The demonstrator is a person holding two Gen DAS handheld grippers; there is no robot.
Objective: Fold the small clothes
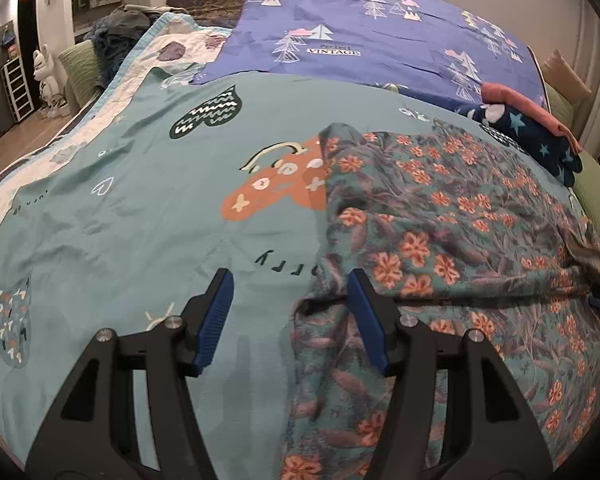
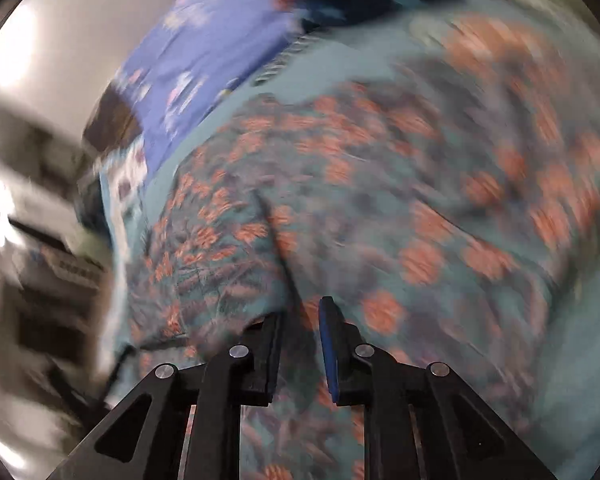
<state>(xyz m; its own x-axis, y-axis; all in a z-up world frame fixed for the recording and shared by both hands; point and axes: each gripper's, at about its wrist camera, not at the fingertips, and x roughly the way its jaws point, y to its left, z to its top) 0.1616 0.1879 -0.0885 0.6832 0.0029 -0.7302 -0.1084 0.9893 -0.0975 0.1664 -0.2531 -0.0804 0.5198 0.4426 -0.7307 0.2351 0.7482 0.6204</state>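
Your left gripper [image 1: 290,316] gapes wide at the floral garment's [image 1: 440,216] left edge, ready to pinch; right gripper [image 2: 300,344] narrowed over it, grasp unclear through blur.

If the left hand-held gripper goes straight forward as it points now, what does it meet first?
Probably the near edge of the floral garment, lying just ahead of the open left hand-held gripper on the teal bedsheet; depth is unclear.
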